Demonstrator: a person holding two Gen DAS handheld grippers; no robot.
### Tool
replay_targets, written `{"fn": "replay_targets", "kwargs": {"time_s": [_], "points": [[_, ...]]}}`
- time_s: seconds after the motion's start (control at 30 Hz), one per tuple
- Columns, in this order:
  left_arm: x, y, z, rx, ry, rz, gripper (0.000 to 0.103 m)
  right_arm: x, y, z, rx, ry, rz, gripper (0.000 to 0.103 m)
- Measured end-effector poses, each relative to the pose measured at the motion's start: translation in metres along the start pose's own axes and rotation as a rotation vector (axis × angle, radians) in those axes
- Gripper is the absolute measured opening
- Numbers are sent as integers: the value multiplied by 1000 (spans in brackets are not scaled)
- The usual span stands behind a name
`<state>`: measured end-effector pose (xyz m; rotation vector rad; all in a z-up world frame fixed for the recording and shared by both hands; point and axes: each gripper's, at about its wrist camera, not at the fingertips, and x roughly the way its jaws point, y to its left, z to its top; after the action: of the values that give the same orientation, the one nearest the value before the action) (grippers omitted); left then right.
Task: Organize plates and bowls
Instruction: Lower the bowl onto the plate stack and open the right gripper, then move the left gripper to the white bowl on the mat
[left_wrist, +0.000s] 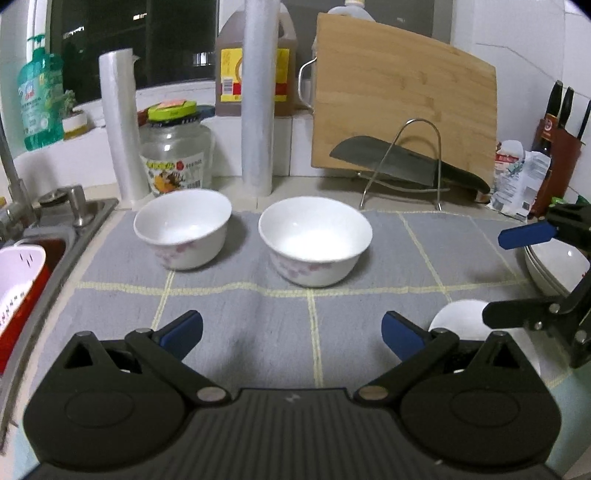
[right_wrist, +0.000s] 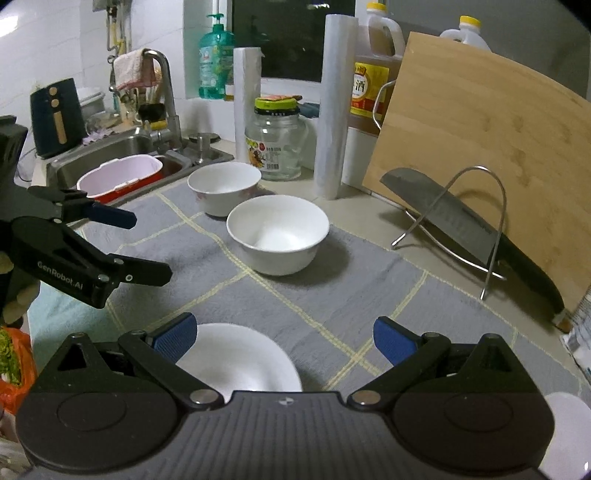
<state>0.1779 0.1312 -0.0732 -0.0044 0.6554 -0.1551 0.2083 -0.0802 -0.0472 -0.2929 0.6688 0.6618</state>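
Two white bowls with pink flowers stand side by side on the grey mat (left_wrist: 236, 306): the left bowl (left_wrist: 181, 229) (right_wrist: 223, 186) and the right bowl (left_wrist: 314, 245) (right_wrist: 277, 232), both upright and empty. My left gripper (left_wrist: 291, 330) (right_wrist: 151, 247) hovers open in front of them, holding nothing. A small white plate (left_wrist: 458, 319) (right_wrist: 240, 362) lies on the mat under my right gripper (right_wrist: 284, 338) (left_wrist: 493, 277), which is open and not touching it. A stack of white dishes (left_wrist: 554, 266) sits at the mat's right end.
A sink (right_wrist: 122, 147) with a pink basket (right_wrist: 118, 177) lies left of the mat. Behind the bowls stand a glass jar (left_wrist: 173, 158), two film rolls (left_wrist: 258, 99), an oil jug (right_wrist: 373, 74), and a cutting board (left_wrist: 402, 99) with a cleaver (left_wrist: 391, 160) on a wire rack. A knife block (left_wrist: 561, 144) stands far right.
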Motion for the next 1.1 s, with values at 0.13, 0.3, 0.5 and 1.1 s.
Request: {"fn": "replay_targets", "kwargs": {"time_s": [0.13,0.3,0.5,1.1], "points": [[5,-8,17,39,-5,-12,102,5,-8,6,15,-16,17,103],[20,-3,37,73,-51,-71,102,19,-11,13,23,-26,-5,103],[38,11,55,61,-91,-179,102,33,-12,23,35,-13,-27,103],[92,21,87,90,40,-191,102,78,-12,38,-39,45,-8,103]]}}
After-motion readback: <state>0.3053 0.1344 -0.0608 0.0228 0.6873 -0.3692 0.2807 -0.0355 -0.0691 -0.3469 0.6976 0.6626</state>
